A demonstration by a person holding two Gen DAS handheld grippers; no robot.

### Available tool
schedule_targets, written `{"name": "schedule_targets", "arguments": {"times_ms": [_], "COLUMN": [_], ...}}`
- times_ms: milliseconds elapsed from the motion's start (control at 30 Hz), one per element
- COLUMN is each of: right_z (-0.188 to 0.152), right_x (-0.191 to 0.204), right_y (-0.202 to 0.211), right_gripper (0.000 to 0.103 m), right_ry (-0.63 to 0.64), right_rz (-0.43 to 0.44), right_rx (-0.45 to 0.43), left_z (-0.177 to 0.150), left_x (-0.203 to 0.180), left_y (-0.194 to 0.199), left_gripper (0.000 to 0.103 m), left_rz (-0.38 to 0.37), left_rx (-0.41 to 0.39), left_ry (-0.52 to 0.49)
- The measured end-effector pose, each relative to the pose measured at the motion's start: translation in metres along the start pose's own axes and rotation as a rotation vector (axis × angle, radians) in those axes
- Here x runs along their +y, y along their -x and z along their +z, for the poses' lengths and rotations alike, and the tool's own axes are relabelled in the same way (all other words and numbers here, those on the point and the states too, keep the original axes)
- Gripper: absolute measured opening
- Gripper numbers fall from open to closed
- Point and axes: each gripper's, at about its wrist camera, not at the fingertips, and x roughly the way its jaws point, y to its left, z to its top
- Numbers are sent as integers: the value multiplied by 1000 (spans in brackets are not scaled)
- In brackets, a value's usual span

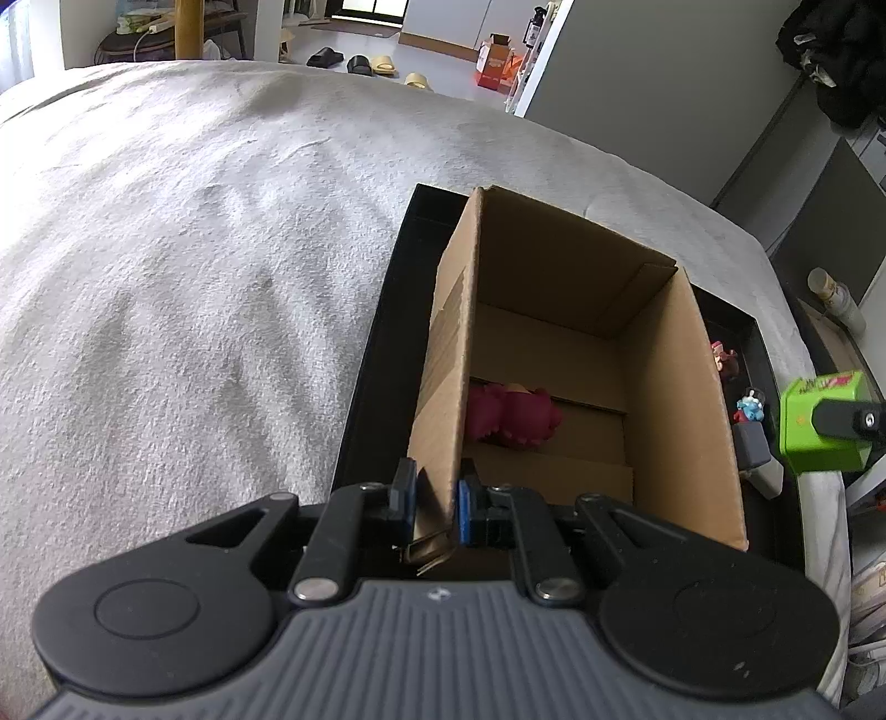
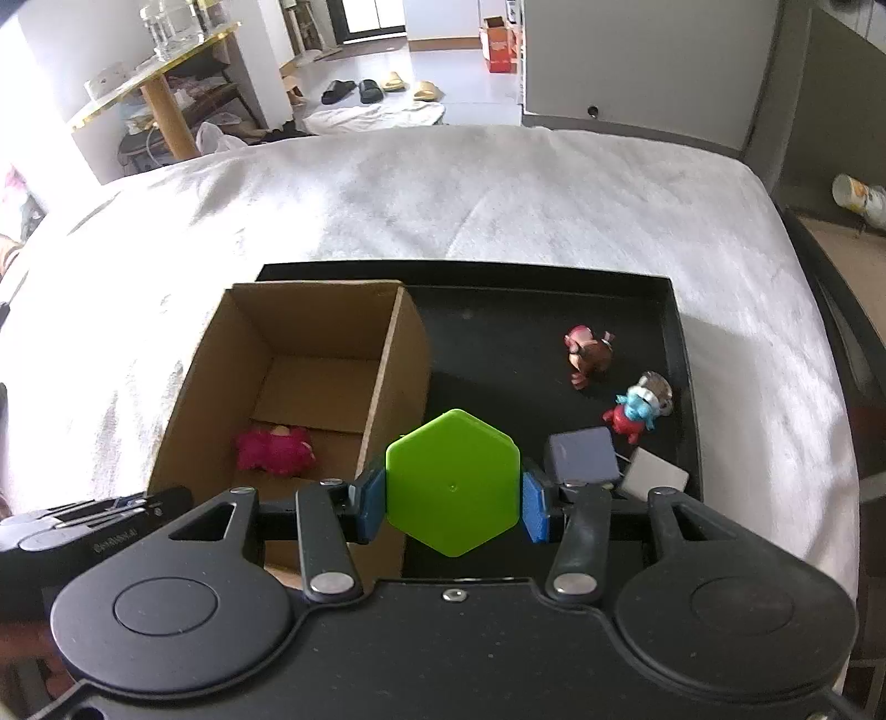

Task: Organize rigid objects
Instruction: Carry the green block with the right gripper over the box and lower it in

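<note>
An open cardboard box (image 1: 681, 387) (image 2: 398, 354) stands in a black tray (image 1: 365, 387) (image 2: 678, 343) on a white-covered bed. A magenta spiky toy (image 1: 512, 412) (image 2: 274, 448) lies inside the box. My left gripper (image 1: 434, 507) is shut on the box's left wall near its front corner. My right gripper (image 2: 453, 501) is shut on a green hexagonal box (image 2: 453, 482) (image 1: 819, 423), held above the tray just right of the cardboard box. A brown-pink figurine (image 2: 590, 351), a blue-red figurine (image 2: 637, 412), a grey cube (image 2: 581, 457) and a white block (image 2: 659, 476) lie in the tray's right part.
The white bed cover (image 1: 194, 249) (image 2: 498, 188) spreads left and beyond the tray. A grey cabinet (image 2: 637, 61) stands past the bed's far edge. Slippers (image 2: 360, 88) and an orange carton (image 2: 501, 41) lie on the floor. A white bottle (image 1: 836, 296) stands at the right.
</note>
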Motion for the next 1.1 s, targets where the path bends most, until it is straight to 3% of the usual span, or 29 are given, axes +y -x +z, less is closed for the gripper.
{"name": "schedule_targets", "arguments": {"times_ms": [467, 900, 1100], "right_z": [24, 35, 43], "right_x": [45, 85, 99], "right_y": [-3, -43, -47], "right_gripper": [47, 47, 47], "right_ry": [67, 109, 128], "right_rz": [92, 158, 175], "right_rx": [-51, -18, -55], "left_z": [0, 0, 0], "left_x": [2, 6, 8], "left_y": [-2, -5, -6], "left_gripper": [13, 13, 14], "left_rz": [-4, -26, -39], "left_rx": [-1, -6, -7], "left_ry": [-3, 0, -1]}}
